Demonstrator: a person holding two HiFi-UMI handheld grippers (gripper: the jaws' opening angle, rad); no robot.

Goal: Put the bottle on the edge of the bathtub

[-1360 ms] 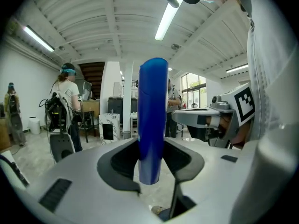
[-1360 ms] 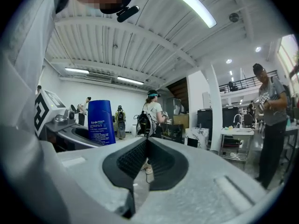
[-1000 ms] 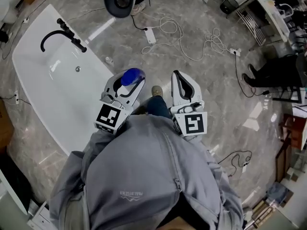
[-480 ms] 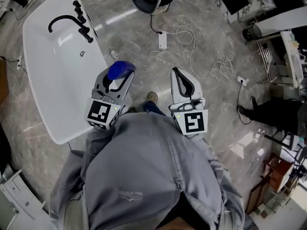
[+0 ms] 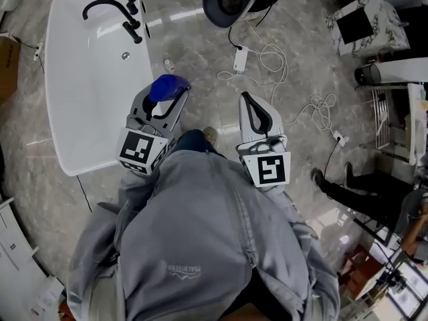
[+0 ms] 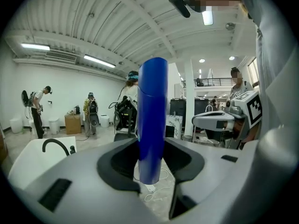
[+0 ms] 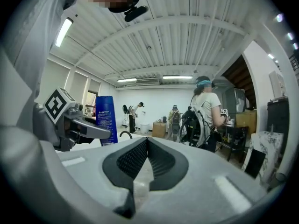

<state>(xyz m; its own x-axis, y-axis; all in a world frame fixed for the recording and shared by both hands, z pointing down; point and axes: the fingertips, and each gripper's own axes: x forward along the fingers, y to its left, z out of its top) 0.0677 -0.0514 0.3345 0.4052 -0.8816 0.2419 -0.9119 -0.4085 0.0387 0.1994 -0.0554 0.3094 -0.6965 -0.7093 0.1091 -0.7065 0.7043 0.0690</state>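
A blue bottle [image 5: 167,87] stands upright in my left gripper [image 5: 166,100], whose jaws are shut on it just right of the white bathtub [image 5: 67,132]. The tub fills the upper left of the head view and carries a black faucet [image 5: 110,9] at its far end. In the left gripper view the blue bottle [image 6: 152,120] rises between the dark pads of the left gripper [image 6: 152,147], with the bathtub [image 6: 28,160] low on the left. My right gripper [image 5: 249,103] hangs beside it over the floor, shut and empty. The right gripper [image 7: 147,140] also sees the bottle [image 7: 106,113] to its left.
Grey marble floor with white cables and a power strip [image 5: 241,59] lies ahead. A black round seat [image 5: 231,2] stands at the top. A small object [image 5: 168,64] lies by the tub's rim. A person's legs [image 5: 348,192] are at the right. Several people stand further off in the room.
The view has swung round: the bathtub now sits upright in the upper left, its right rim close to the bottle. Both grippers travelled along, the left one keeping its grip on the bottle.
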